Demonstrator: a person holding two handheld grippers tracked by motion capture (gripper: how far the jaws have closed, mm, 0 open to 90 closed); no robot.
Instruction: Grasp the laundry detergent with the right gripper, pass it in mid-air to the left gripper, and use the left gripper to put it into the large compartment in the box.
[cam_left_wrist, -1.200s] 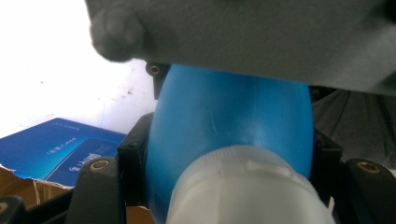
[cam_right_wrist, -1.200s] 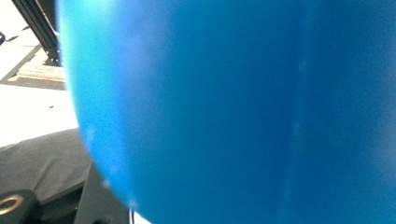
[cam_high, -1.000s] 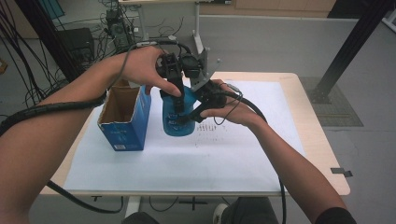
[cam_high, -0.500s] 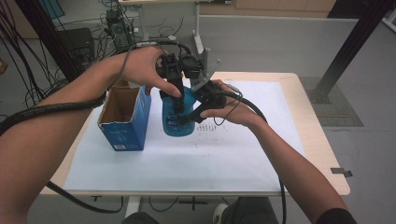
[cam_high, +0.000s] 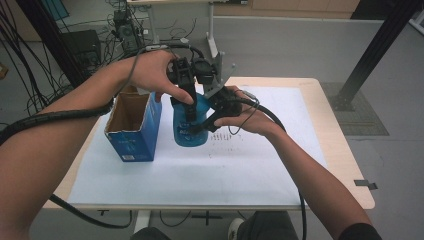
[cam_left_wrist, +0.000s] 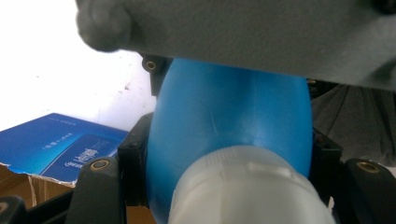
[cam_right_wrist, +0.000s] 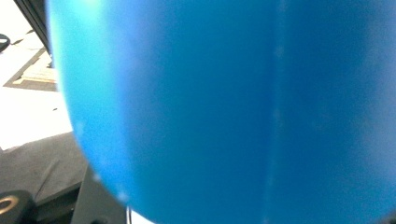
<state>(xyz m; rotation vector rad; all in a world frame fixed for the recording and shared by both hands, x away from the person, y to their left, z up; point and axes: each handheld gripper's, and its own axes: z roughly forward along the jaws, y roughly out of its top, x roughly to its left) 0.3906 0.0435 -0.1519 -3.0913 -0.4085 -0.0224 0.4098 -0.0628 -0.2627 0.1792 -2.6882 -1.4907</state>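
Underneath, white-covered table (cam_high: 260, 170), cables (cam_high: 30, 60) behind.

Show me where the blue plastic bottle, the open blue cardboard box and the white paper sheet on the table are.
Blue plastic bottle (cam_high: 189, 131): high view, its lower body, below the grippers.
Open blue cardboard box (cam_high: 134, 142): high view, its blue front wall.
White paper sheet (cam_high: 225, 172): high view, a bare part in front of the bottle.

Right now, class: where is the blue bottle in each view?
High view: blue bottle at table centre, between both grippers.
Left gripper view: centre, blue bottle between the jaws, white cap nearest.
Right gripper view: blue bottle close up.
Shared landmark: blue carton, lower left in the left gripper view.
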